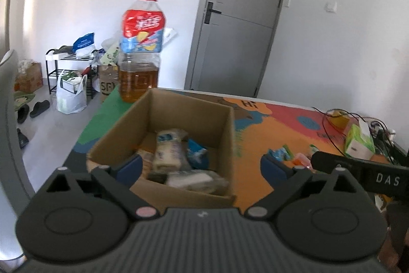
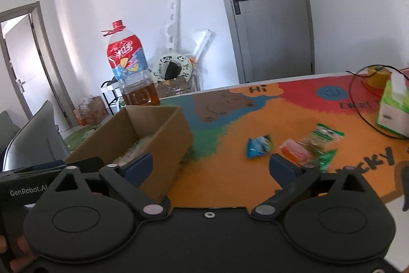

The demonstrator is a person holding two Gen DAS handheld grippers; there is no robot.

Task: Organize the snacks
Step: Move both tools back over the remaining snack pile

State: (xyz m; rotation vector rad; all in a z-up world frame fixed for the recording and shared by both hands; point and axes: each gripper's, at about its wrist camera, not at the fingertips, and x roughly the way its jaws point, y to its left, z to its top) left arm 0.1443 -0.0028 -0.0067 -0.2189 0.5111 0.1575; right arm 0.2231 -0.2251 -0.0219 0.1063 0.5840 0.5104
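Snack packets (image 1: 176, 157) lie inside cardboard box (image 1: 225, 124), frame centre; three more packets (image 2: 294, 147) rest on colourful mat (image 2: 230, 165), right of centre. Left gripper (image 1: 202, 168) and right gripper (image 2: 211, 168): jaws spread wide, empty.

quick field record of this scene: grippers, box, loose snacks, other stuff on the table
left gripper: open, nothing between the fingers, facing the box
right gripper: open, nothing held, over the mat
box: cardboard, open top, several snack packs inside
loose snacks: blue pack, orange pack, green pack, all on the mat right of the box
oil bottle: upright behind the box, red cap
tissue box: green and white, far right
mat: colourful, covers the table
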